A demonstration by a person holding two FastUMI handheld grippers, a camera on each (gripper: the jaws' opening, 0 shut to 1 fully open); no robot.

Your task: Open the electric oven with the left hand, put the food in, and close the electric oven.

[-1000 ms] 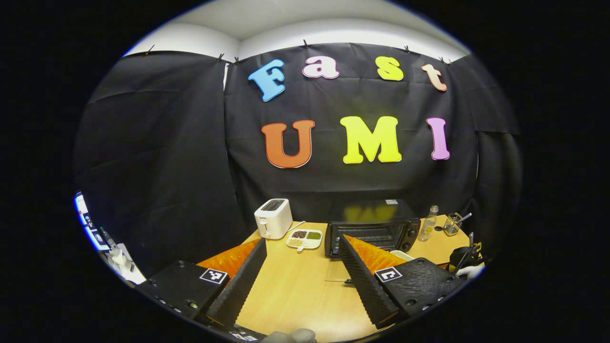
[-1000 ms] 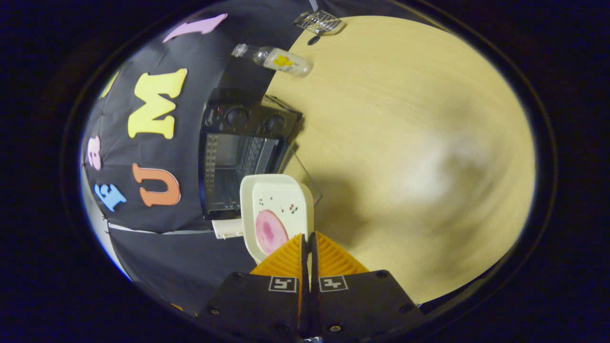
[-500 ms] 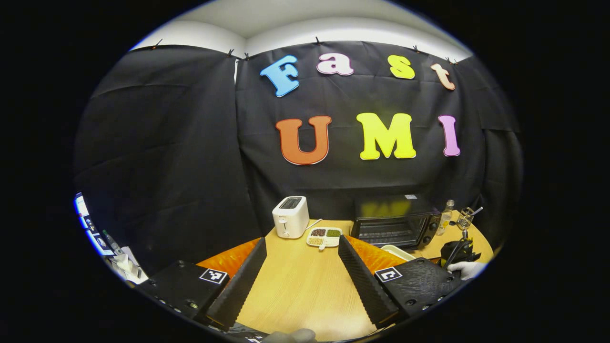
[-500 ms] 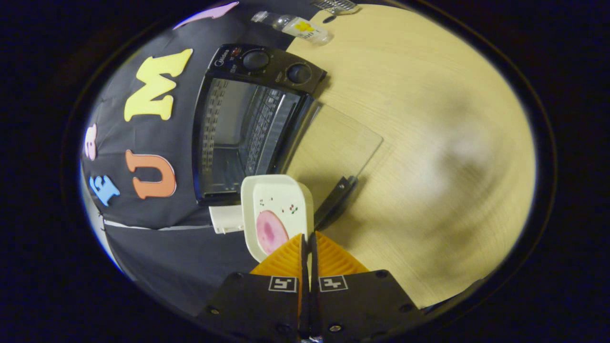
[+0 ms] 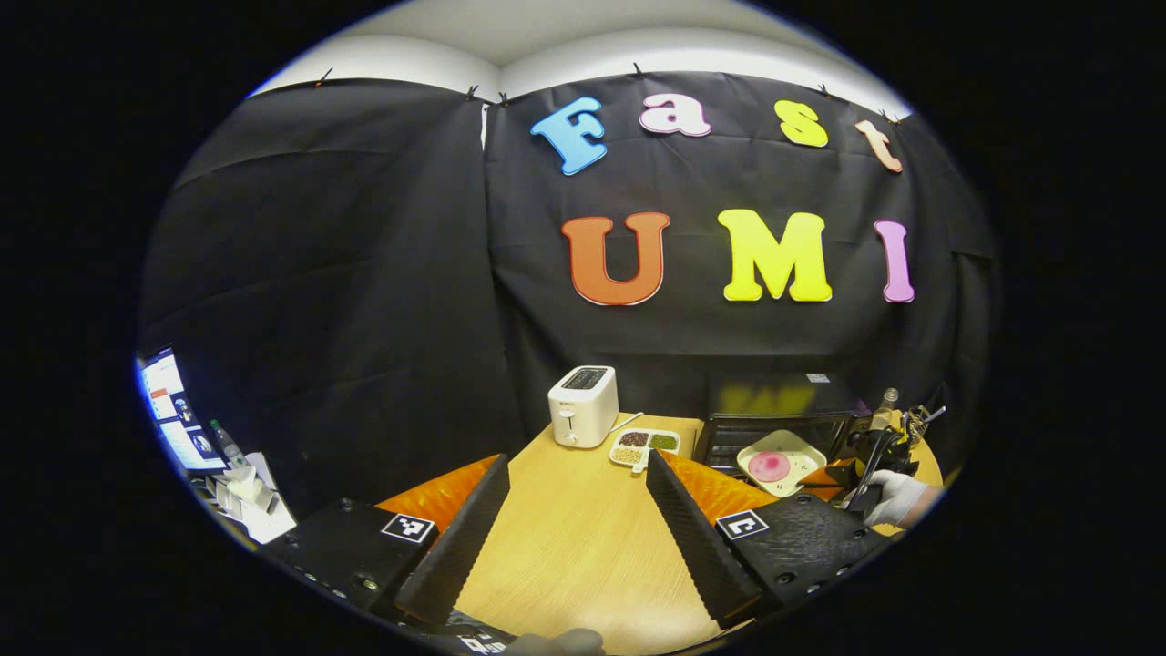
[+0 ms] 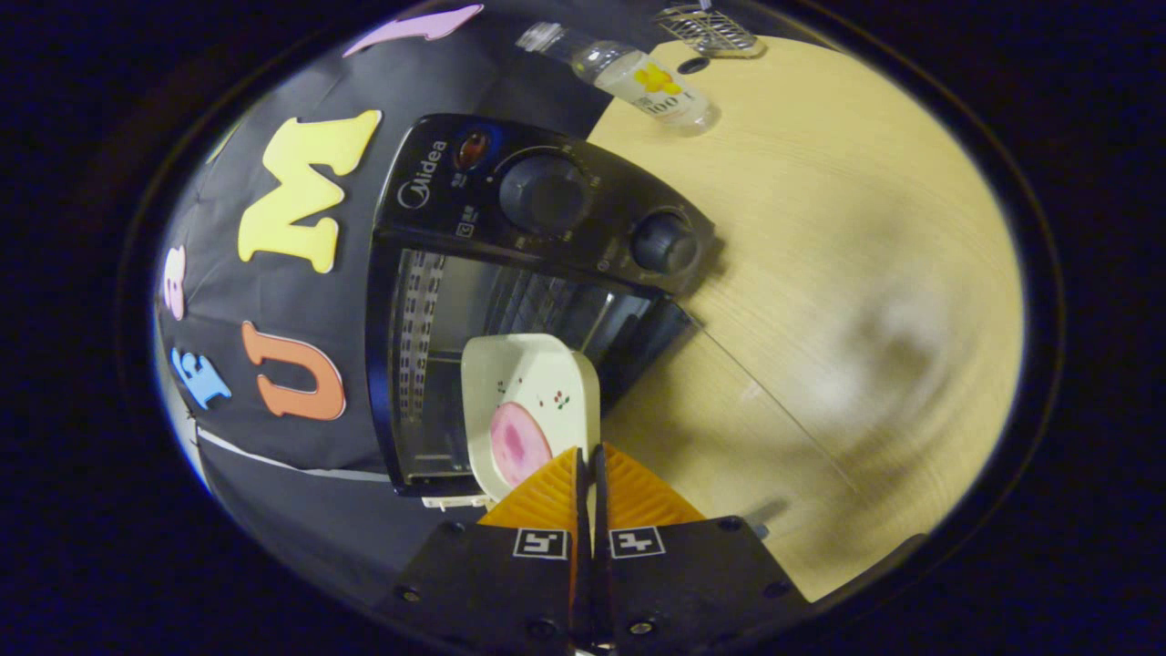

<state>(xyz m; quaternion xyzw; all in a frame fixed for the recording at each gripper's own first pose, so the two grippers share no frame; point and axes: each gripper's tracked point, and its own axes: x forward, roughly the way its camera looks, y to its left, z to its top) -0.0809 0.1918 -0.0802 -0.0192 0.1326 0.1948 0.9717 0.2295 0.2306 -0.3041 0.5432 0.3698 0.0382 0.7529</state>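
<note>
Closer now than half a second ago, the right gripper has carried the white plate up to the mouth of the electric oven, its orange fingers pressed together on the plate's near rim. On the plate lies a round pink slice of food. Beyond it, the oven's glass door lies folded down on the wooden table, leaving the wire rack inside exposed, with two black knobs on the control panel. Farther back stand a clear bottle and a wire holder. From the left gripper, held back over the table with its jaws wide apart and empty, a white toaster and a divided snack tray appear beside the oven, where a gloved hand steers the plate.
</note>
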